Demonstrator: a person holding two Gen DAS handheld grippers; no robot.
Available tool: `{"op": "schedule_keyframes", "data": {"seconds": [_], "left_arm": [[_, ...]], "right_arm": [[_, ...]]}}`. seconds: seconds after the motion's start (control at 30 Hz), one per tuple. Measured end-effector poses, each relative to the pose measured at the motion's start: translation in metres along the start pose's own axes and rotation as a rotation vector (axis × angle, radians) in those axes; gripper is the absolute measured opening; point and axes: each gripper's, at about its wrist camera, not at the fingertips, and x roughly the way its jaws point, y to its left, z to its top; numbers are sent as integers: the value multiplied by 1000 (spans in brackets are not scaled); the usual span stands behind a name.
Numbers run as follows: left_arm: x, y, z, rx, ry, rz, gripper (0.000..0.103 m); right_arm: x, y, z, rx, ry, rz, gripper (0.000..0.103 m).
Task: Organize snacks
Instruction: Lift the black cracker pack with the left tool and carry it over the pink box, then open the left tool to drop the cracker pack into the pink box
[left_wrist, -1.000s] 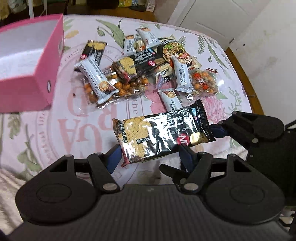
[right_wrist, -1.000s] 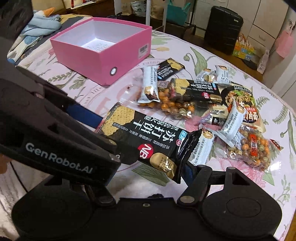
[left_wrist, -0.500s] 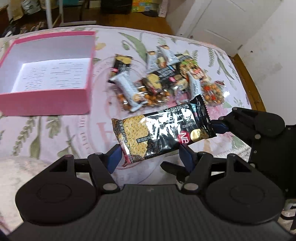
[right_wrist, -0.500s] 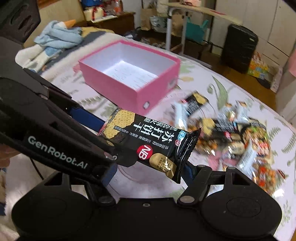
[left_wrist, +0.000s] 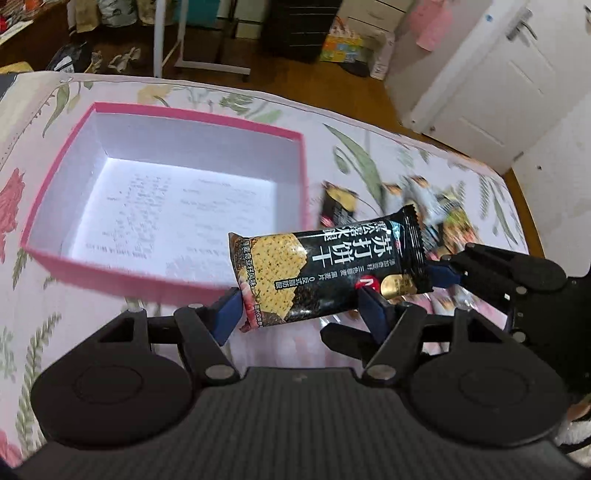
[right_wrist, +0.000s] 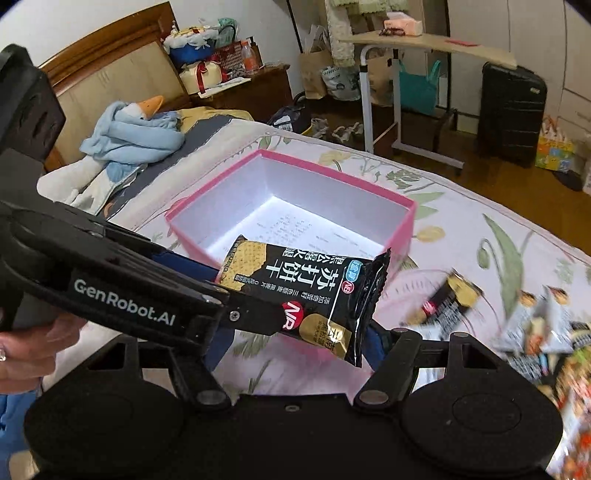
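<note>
Snacks are what this is about, and one of them — a long black cracker packet (left_wrist: 328, 275) with a printed biscuit on its left end — is held up in the air over the near edge of the pink box (left_wrist: 48, 177). Furthest left sits that box, open-topped, white inside, with faint print on its floor and nothing in it. It rests on the floral bedspread (left_wrist: 369, 147), not on any tabletop.

The left gripper (left_wrist: 299, 308) has its blue pads on the packet's lower edge, one pad at the biscuit end and the other under the red logo, so it is closed on the wrapper across its length. To the right, the right gripper (right_wrist: 299, 332) grips the same packet at its gold-printed end. In its own view one blue finger (right_wrist: 378, 341) shows behind the crimped seal, while the other is mostly hidden by the left gripper's black arm lettered "GenRobot.AI". A hand (right_wrist: 26, 343) shows at the left margin of that view.

Further right lies the loose pile of snacks (right_wrist: 532, 325), blurred — a small black-and-yellow packet (left_wrist: 338, 203) nearest the box, white and clear wrappers beyond it. Behind the bed, a black suitcase (right_wrist: 511, 110) stands on the wooden floor.
</note>
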Motion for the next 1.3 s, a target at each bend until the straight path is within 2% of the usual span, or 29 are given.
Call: {"op": "schedule_keyframes", "data": {"seconds": [0.13, 0.3, 0.5, 0.67, 0.8, 0.9, 1.03, 1.3], "left_arm": [[28, 32, 22, -48, -14, 13, 67], [63, 65, 46, -85, -19, 41, 67], [100, 96, 64, -135, 9, 33, 67], [118, 101, 71, -160, 18, 51, 67], [118, 97, 72, -128, -11, 108, 69], [112, 94, 71, -114, -6, 164, 69], [88, 91, 66, -97, -14, 166, 69], [21, 65, 51, -14, -49, 167, 71]], "right_arm": [[45, -12, 24, -13, 20, 22, 75], [98, -18, 51, -48, 70, 6, 75], [140, -14, 67, -142, 144, -75, 76], [159, -10, 75, -198, 197, -149, 76], [155, -6, 75, -206, 193, -193, 80], [142, -2, 74, -178, 179, -193, 82], [118, 2, 72, -132, 174, -161, 82], [54, 14, 63, -98, 134, -155, 83]]}}
